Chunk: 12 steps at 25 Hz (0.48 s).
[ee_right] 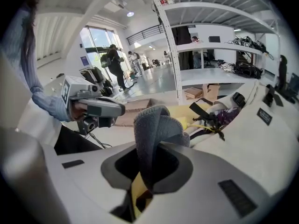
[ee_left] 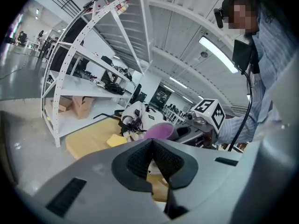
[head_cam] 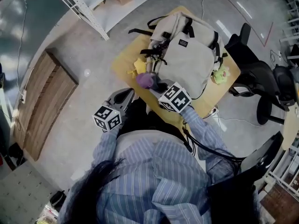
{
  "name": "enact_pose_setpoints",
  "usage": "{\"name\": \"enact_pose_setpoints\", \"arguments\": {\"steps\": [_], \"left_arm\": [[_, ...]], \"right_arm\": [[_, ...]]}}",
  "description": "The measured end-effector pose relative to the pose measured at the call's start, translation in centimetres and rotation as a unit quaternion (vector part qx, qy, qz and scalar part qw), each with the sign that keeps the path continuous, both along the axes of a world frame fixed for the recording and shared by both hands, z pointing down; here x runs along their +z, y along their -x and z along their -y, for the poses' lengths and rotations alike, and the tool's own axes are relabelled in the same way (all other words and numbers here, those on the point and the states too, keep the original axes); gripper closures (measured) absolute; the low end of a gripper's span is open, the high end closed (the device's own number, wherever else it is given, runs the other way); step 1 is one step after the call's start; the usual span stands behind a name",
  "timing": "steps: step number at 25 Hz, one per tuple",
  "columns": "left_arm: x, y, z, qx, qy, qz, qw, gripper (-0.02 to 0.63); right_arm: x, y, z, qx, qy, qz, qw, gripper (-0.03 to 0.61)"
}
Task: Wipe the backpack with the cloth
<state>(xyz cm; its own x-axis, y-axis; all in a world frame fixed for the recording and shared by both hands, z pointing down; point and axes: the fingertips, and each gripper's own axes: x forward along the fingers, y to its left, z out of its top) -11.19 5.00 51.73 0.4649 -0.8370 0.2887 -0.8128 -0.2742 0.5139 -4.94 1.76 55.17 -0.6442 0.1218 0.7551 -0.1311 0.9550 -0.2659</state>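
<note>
Fuzzy woven cloth (ee_right: 152, 125), matt fabric backpack (head_cam: 189, 62), smooth wooden table (head_cam: 125, 62), glossy floor (head_cam: 93, 94).
</note>
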Motion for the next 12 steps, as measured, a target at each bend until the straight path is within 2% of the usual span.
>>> {"name": "enact_pose_setpoints", "arguments": {"steps": [8, 12], "left_arm": [[-1.0, -0.2, -0.1, 0.004, -0.01, 0.013, 0.9999, 0.609], [-1.4, 0.3, 0.3, 0.001, -0.013, 0.02, 0.9997, 0.609]], "right_arm": [[-0.2, -3.6, -3.4, 0.037, -0.003, -0.002, 0.999, 0.537], [-2.3, -5.3, -2.3, 0.088, -0.017, 0.022, 0.996, 0.537]]}}
